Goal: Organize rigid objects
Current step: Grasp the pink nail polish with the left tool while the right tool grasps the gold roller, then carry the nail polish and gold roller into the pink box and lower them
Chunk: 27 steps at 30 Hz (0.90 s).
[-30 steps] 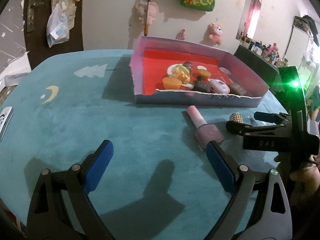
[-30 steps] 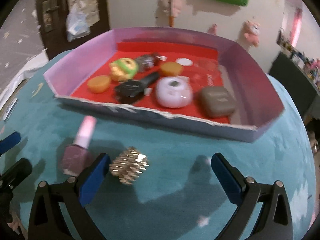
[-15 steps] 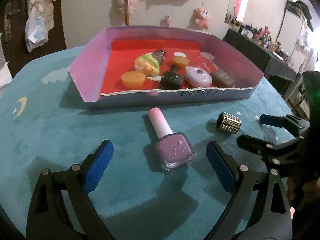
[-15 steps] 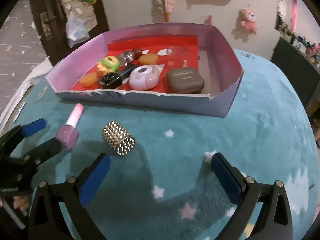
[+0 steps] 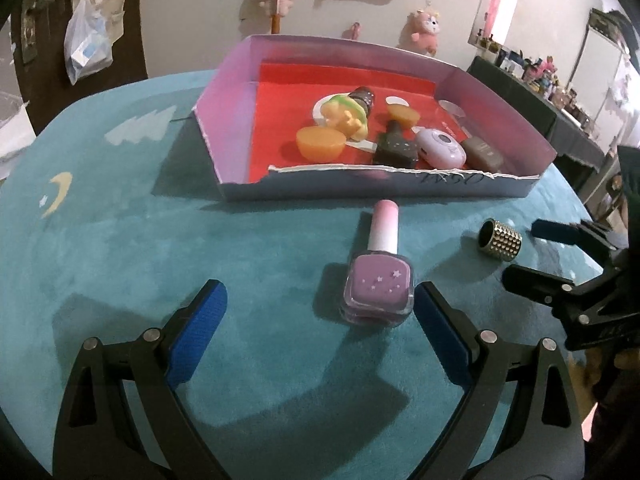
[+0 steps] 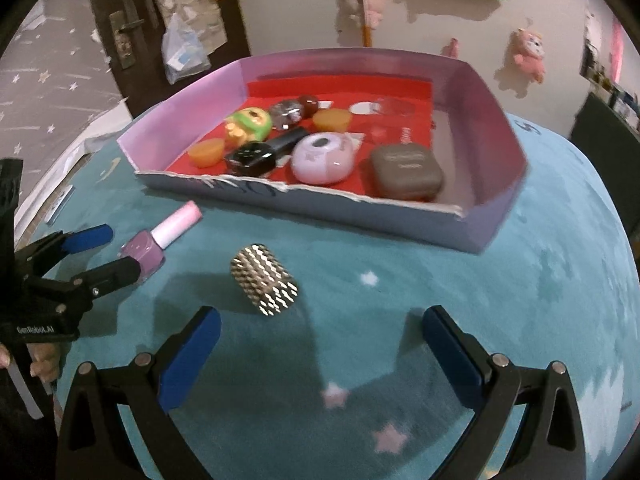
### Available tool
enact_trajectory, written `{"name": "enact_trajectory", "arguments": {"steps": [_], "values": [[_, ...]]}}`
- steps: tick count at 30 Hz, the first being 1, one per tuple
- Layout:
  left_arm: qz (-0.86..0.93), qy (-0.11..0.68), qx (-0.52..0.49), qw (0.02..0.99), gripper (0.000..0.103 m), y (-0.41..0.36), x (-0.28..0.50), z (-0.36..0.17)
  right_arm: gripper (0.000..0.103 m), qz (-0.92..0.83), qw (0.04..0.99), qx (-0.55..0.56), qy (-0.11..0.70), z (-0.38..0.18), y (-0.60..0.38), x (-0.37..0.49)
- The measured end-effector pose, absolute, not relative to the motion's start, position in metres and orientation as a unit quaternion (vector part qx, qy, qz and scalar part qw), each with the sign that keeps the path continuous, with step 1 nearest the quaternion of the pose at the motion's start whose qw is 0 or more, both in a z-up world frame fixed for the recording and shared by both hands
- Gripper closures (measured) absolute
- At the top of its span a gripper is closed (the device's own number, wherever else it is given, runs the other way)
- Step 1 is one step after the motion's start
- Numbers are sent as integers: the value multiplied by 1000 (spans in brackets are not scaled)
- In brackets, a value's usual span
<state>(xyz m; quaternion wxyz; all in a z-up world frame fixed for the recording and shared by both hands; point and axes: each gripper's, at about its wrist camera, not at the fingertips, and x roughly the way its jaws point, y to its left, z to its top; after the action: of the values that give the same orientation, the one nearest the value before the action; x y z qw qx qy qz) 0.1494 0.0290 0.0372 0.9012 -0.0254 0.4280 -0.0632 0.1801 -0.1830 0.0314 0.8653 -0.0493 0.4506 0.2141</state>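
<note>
The left gripper (image 5: 318,322) is wide open, and nothing is pinched in it. A purple nail polish bottle (image 5: 378,286) lies flat on the teal cloth (image 5: 140,240), with its bottom end just beside the right blue pad. Its pink cap points away, toward the box.

The right gripper (image 6: 320,354) is wide open too, and it holds nothing. A shiny studded metal tube (image 6: 264,284) lies on its side on the cloth just past the left blue pad, not touching it. The nail polish bottle (image 6: 154,246) is to the left of the tube, a little apart from it.

Behind both things sits a pink cardboard box (image 5: 236,108) with a red floor. Inside it are two small orange cups (image 5: 320,143), a yellow and green toy (image 5: 344,116), a dark nail polish bottle (image 5: 396,148), a round light purple case (image 5: 440,148) and a brown case (image 6: 406,174).

Far back, pink plush toys (image 5: 424,30) hang on the wall.
</note>
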Motion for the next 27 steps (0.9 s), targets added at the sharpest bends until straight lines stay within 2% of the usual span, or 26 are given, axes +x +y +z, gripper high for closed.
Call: {"name": "enact_trajectory", "arguments": {"steps": [3,5,8,9,11,13,16,27], "values": [[-89,416,0,905,10,16,150,39,12,236,863,-63,442,33,-172,183],[-104,418,9,903,16,9,153,41,13,242,860,-71,444,33,-166,186],[-123,428,17,895,35,2,159,38,23,245,858,-85,443,31,-160,188],[-127,432,17,893,45,1,161,37,27,244,859,-90,442,32,-158,189],[-127,433,20,892,50,0,162,35,32,246,859,-94,439,32,-157,191],[-135,430,15,893,68,1,163,36,43,251,860,-94,434,32,-157,191],[-149,429,0,891,69,3,167,35,66,258,862,-102,425,32,-154,188],[-158,401,-3,902,69,4,152,51,66,276,866,-64,411,48,-161,168]]}}
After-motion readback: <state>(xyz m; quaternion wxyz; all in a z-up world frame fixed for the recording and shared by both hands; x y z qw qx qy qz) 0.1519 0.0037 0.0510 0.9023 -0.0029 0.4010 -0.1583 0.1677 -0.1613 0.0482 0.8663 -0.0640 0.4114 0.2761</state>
